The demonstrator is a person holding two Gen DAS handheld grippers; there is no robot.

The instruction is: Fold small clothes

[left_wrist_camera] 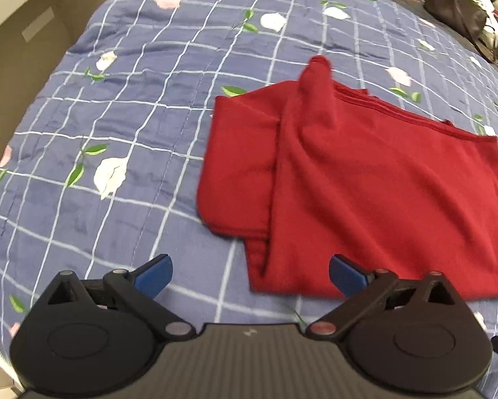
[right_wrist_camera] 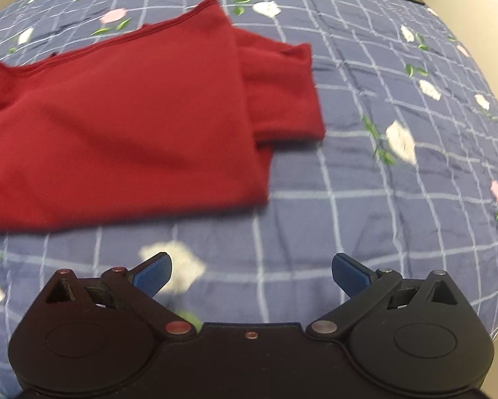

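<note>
Left tongs (left_wrist_camera: 250, 274) are standing wide apart, gripping nothing, pointing steeply down at the near edge of the red garment (left_wrist_camera: 365, 179). Right tongs (right_wrist_camera: 251, 274) are likewise gaping and empty, hanging over bare bedspread (right_wrist_camera: 365, 199) just near of the garment (right_wrist_camera: 115, 126). The garment is lying partly folded on the bed, a sleeve (left_wrist_camera: 312, 89) laid over its body, one layer protruding at each side. One far corner is standing up in a peak. Judgement: a fold is down and the next grasp is pending. To do it well, each pair of tongs should be taking a near corner through all layers, lifting evenly and laying the edge onto the far hem. The rumpled sleeve wants flattening first. A dark bag (left_wrist_camera: 458, 10) is sitting at the far right.
</note>
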